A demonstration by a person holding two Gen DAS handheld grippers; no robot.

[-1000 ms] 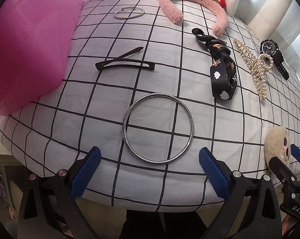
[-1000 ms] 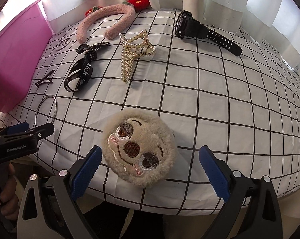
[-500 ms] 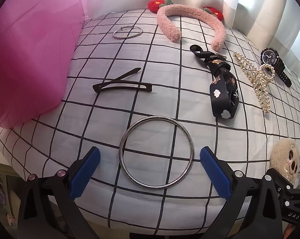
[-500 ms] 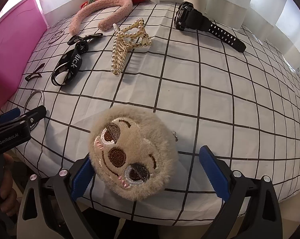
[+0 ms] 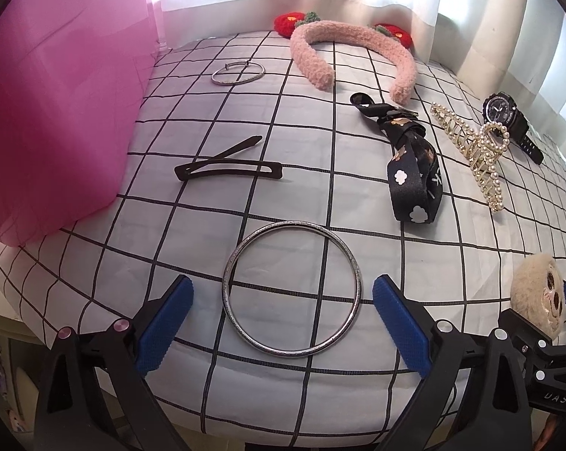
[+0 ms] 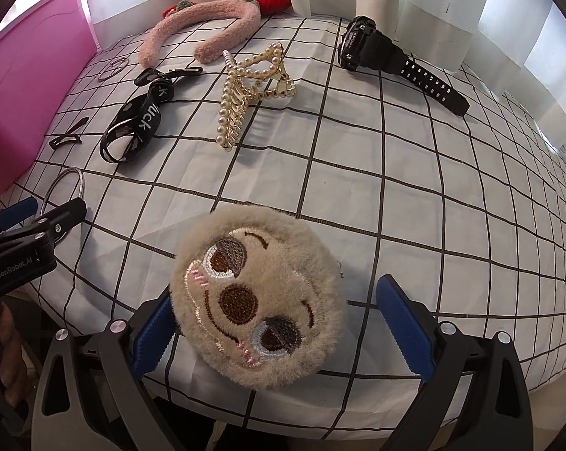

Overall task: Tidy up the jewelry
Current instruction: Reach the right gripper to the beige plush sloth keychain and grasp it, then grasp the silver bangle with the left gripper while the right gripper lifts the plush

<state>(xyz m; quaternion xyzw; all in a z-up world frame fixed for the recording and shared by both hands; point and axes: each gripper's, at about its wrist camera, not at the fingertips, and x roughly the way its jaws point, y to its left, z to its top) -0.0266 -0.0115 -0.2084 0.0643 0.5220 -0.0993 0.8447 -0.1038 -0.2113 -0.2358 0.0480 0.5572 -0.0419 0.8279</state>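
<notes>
The left gripper (image 5: pixel 281 315) is waiting wide open around the ring (image 5: pixel 292 288) – thin, hard, slippery, so pinch its rim – while the right gripper (image 6: pixel 279 329), open too, is framing the soft plush (image 6: pixel 258 297).

low near edge, facing curtain, shared bangle (image 5: pixel 292 288)

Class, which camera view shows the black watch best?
The right wrist view: the whole watch, face and strap, lies unobstructed near the curtain. In the left wrist view the watch is small at the far right edge, its strap partly behind the pearl clip.
</notes>
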